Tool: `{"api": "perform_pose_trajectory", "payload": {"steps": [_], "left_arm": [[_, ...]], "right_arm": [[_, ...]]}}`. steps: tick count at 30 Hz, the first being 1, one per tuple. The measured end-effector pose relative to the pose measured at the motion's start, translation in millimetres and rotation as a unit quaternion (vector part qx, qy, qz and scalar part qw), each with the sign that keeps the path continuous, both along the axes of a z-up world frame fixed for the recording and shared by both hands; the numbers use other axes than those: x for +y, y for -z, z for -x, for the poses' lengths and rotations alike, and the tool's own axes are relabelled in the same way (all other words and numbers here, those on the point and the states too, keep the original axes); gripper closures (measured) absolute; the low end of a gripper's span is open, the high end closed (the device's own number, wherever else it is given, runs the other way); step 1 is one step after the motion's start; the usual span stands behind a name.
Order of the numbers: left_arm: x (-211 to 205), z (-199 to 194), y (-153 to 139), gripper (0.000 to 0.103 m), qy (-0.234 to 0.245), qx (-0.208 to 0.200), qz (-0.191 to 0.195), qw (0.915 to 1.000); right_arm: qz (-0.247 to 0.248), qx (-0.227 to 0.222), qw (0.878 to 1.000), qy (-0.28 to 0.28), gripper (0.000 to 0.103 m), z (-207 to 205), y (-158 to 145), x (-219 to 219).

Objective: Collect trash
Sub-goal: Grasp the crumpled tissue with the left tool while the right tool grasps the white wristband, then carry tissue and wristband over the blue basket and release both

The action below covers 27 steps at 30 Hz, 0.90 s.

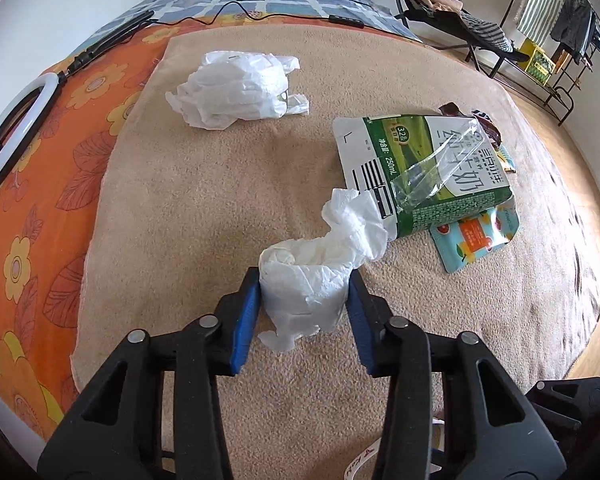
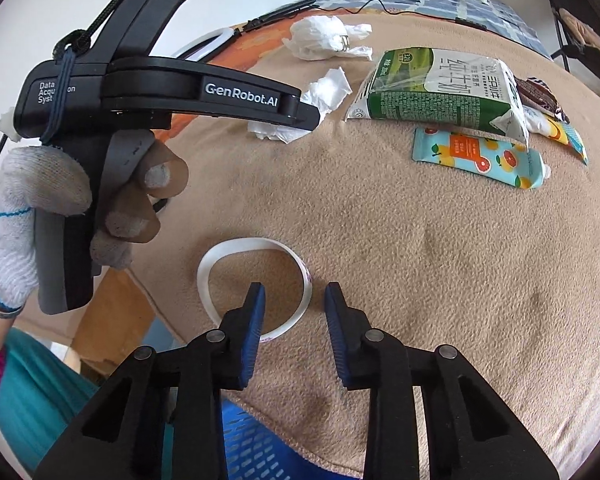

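Observation:
In the left wrist view my left gripper is shut on a crumpled white tissue that lies on the tan blanket; both blue pads touch its sides. The right wrist view shows a white ring band lying flat on the blanket. My right gripper straddles the ring's right side, with one finger inside the ring and one outside. Its jaws are open and the pads are clear of the band. A gloved hand holds the left gripper's handle.
A green and white milk carton lies on a colourful pouch, with a brown wrapper behind it. A crumpled white plastic bag sits further back. A ring light lies at the left. A blue basket stands below the blanket's near edge.

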<state>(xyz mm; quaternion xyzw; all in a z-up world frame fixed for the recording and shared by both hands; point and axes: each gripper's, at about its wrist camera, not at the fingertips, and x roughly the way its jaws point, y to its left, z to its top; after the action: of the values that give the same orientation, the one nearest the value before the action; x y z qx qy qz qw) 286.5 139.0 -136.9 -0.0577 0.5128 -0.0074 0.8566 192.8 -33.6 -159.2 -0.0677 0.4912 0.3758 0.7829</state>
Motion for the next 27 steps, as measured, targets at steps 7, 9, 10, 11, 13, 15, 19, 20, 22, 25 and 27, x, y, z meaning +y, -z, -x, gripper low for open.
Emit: {"api": "perform_pose_trajectory", "payload": {"steps": [7, 9, 10, 11, 13, 15, 19, 20, 22, 25, 27], "left_arm": [[-4, 1, -2, 0.072, 0.004, -0.011, -0.008, 0.9999], [-3, 1, -4, 0.073, 0.003, -0.013, -0.005, 0.9999], [-2, 2, -5, 0.074, 0.000, -0.015, -0.004, 0.9999], [-1, 2, -6, 0.074, -0.002, -0.016, -0.003, 0.9999], [1, 4, -10, 0.074, -0.004, -0.021, 0.000, 0.9998], [3, 5, -13, 0.075, -0.007, -0.025, 0.003, 0.9996], [4, 9, -20, 0.075, -0.010, -0.032, 0.007, 0.9994], [4, 11, -22, 0.075, -0.010, -0.034, 0.007, 0.9993], [5, 15, -27, 0.075, -0.009, -0.040, 0.008, 0.9991], [7, 24, -36, 0.075, -0.009, -0.047, 0.010, 0.9988], [7, 31, -42, 0.075, -0.008, -0.054, 0.008, 0.9985]], "right_arm": [[0.035, -0.045, 0.998, -0.007, 0.098, 4, 1, 10], [0.033, -0.047, 0.998, -0.007, 0.100, 5, 0, 9], [0.029, -0.045, 0.999, -0.006, 0.101, 5, -1, 8], [0.026, -0.043, 0.999, -0.004, 0.101, 6, -2, 6], [0.020, -0.047, 0.999, -0.002, 0.101, 7, -6, 2], [0.018, -0.057, 0.998, 0.001, 0.101, 6, -9, 1], [0.009, -0.064, 0.998, 0.012, 0.101, 3, -18, -7], [0.007, -0.064, 0.998, 0.014, 0.101, 3, -20, -8], [0.004, -0.067, 0.998, 0.020, 0.101, 2, -24, -14], [0.002, -0.071, 0.997, 0.029, 0.101, 2, -31, -22], [0.000, -0.075, 0.997, 0.035, 0.101, 3, -35, -29]]}}
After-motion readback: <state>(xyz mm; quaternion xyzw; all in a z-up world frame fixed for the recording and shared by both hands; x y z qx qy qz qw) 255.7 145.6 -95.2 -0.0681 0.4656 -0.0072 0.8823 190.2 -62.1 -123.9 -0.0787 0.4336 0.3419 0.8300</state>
